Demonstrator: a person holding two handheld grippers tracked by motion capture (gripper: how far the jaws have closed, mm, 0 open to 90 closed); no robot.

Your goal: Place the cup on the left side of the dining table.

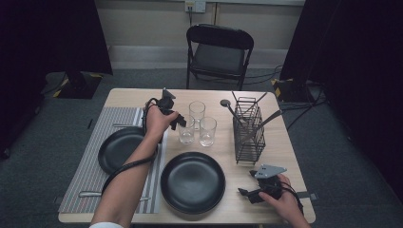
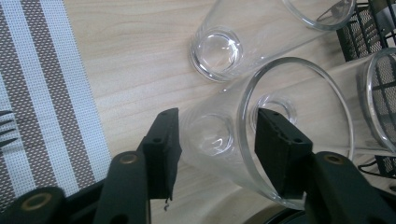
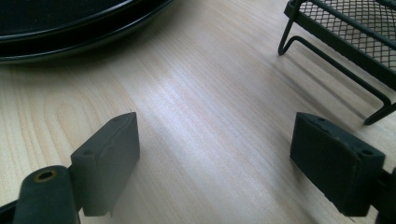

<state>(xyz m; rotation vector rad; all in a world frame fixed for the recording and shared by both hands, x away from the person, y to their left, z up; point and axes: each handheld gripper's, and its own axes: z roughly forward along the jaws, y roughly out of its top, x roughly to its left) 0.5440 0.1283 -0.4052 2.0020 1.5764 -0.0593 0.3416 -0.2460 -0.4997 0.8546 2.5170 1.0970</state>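
Three clear glasses stand together mid-table. My left gripper (image 1: pixel 180 121) is at the nearest-left glass (image 1: pixel 186 131). In the left gripper view its jaws (image 2: pixel 217 121) straddle that glass's (image 2: pixel 299 135) near wall, one outside and one inside the rim. A gap still shows between them, so the gripper is open. The other two glasses (image 1: pixel 196 113) (image 1: pixel 207 131) stand just beyond. My right gripper (image 1: pixel 244 194) rests low at the front right, open over bare wood (image 3: pixel 215 135) with nothing between its fingers.
A black plate (image 1: pixel 192 182) lies front centre, and another (image 1: pixel 119 149) sits on the striped placemat (image 1: pixel 88 161). A black wire cutlery caddy (image 1: pixel 248 130) with utensils stands right of the glasses, near my right gripper (image 3: pixel 355 28). A folding chair (image 1: pixel 218 50) stands behind the table.
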